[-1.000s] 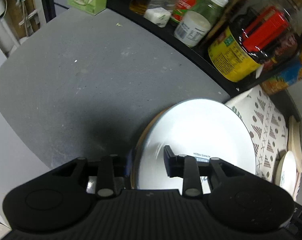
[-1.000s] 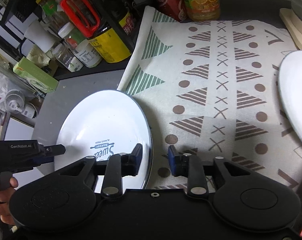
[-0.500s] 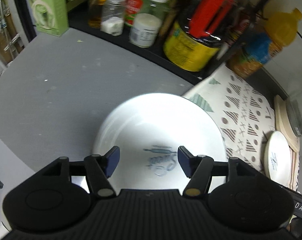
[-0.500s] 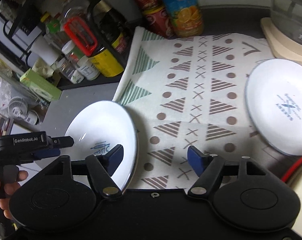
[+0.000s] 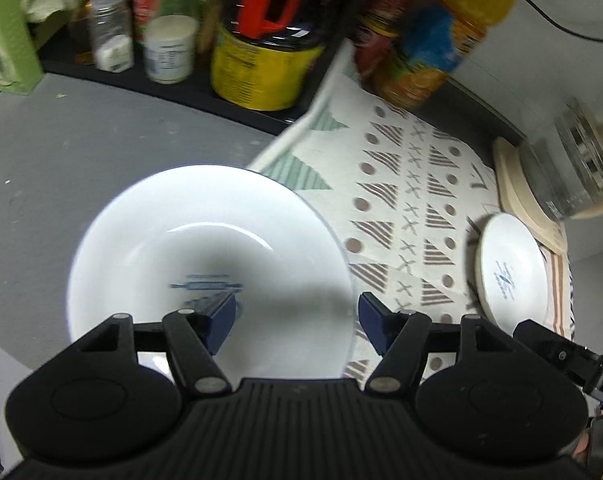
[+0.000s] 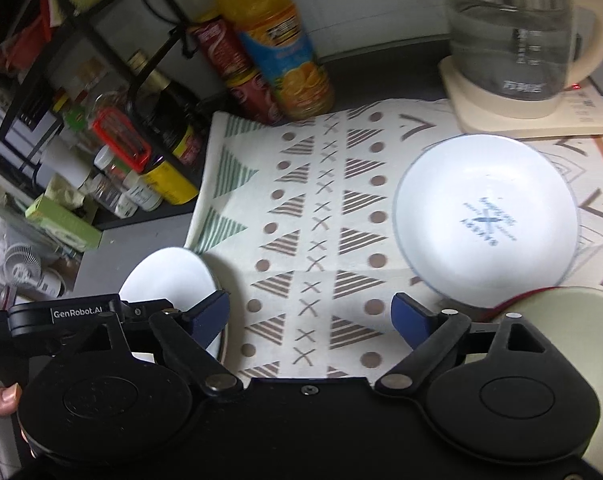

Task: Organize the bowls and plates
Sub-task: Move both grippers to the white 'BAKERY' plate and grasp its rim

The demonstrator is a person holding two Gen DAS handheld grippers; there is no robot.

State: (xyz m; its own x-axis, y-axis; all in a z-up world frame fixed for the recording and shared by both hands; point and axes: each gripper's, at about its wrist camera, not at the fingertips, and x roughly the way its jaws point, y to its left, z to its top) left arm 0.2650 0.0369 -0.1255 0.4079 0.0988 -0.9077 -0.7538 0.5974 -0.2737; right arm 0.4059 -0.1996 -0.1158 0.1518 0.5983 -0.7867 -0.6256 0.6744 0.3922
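A row of jars and bottles [image 5: 169,48] is seen at the far left on a black shelf behind the grey counter [image 5: 61,168]. A large white plate [image 5: 205,256], printed in blue at its centre, is laid flat on the counter, its right edge overlapping the patterned cloth [image 5: 413,200]. Above it the left tongs [image 5: 297,316] are held with the jaws spread apart, having just been opening; nothing is gripped, and the plate's right rim is seen below the gap between them. The right tongs [image 6: 309,316] are likewise spread wide, having just been opening, and are held empty over the cloth. To the right, a smaller white plate [image 6: 485,220] with a blue mark is laid on the cloth, well apart from the large plate. Behind it, a glass kettle [image 6: 513,32] is set on a cream base.
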